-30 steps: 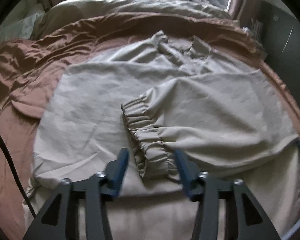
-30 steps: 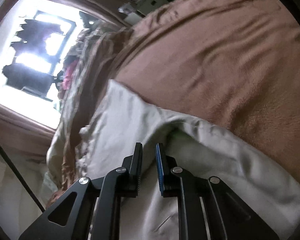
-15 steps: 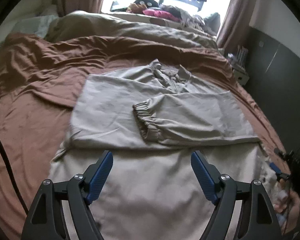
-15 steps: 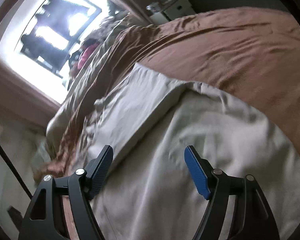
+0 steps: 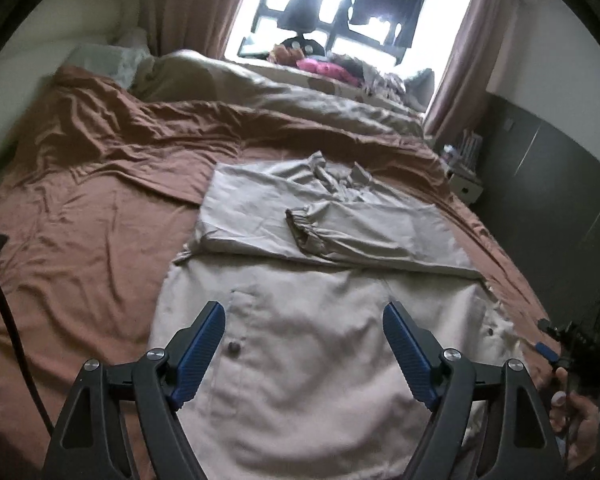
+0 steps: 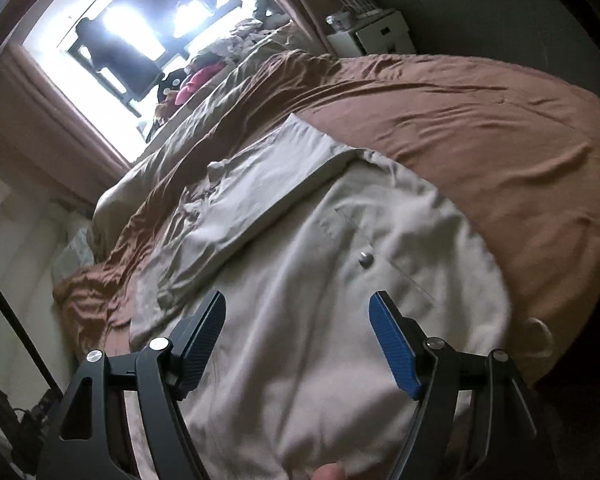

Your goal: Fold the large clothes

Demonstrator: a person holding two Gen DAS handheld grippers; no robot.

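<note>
**A:** ok so what are the fingers doing?

**B:** Both sets spread wide, nothing between them. The left gripper [image 5: 303, 350] has its blue pads [image 5: 198, 350] hanging above the lower part of the beige coat [image 5: 300, 352], not touching the cloth as far as I can see. Same for the right gripper [image 6: 298, 342], fingers far apart over the same pale fabric.

**A:** and the coat?

**B:** Lying flat on the brown bedsheet [image 5: 80, 248]. In the left view it fills 6 o'clock up to the centre, collar toward 12. One sleeve is folded across the chest, and its gathered elastic cuff [image 5: 306, 232] sits just above centre. A snap button [image 5: 233, 347] is right beside the left pad at about 7 o'clock.

**A:** right camera?

**B:** Tilted view: coat runs from 6 to about 11, with a snap [image 6: 365, 258] and pocket seam near centre, brown sheet from 12 to 4.

**A:** farther out?

**B:** A rumpled beige duvet [image 5: 300, 104] at 12, then a bright window [image 5: 340, 12] with curtains. The other handheld gripper [image 5: 580, 344] peeks in at 4 o'clock.
</note>
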